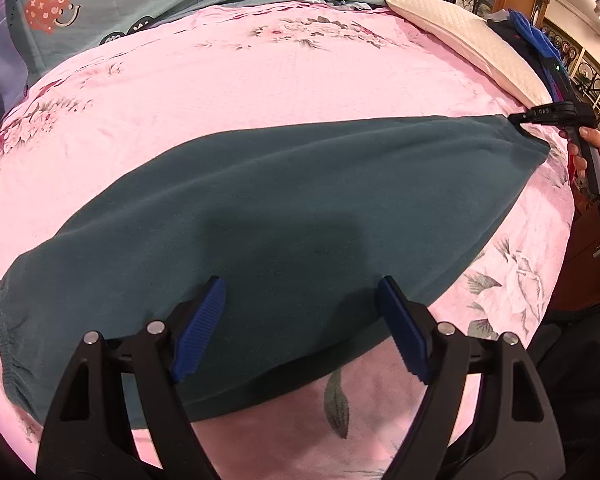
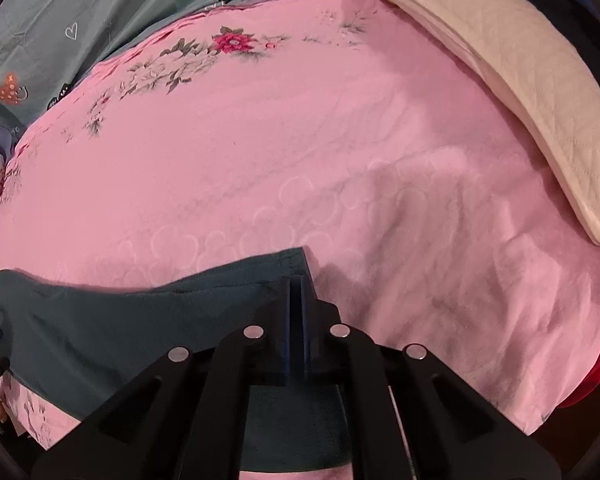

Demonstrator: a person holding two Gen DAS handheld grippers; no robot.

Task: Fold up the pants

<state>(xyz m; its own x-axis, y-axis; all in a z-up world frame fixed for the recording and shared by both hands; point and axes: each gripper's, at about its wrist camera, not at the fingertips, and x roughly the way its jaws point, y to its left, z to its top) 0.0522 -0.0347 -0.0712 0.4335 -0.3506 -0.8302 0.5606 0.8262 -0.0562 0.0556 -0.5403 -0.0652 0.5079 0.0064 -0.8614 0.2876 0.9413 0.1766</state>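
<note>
Dark teal fleece pants (image 1: 300,200) are laid flat on a pink floral bedsheet (image 1: 260,88), long axis left to right, elastic waistband at the left. The left gripper (image 1: 300,304) is held spread above them. The right gripper (image 2: 298,292) is pinched together on the hem corner; the far leg end is partly hidden.

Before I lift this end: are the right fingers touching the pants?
Touching. The right wrist view shows the right gripper shut on the pants at the hem corner.

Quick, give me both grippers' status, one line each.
Left gripper: open, jaws apart over the pants, gripping nothing.
Right gripper: closed at the pants' leg-end corner; whether cloth is pinched cannot be told.
</note>
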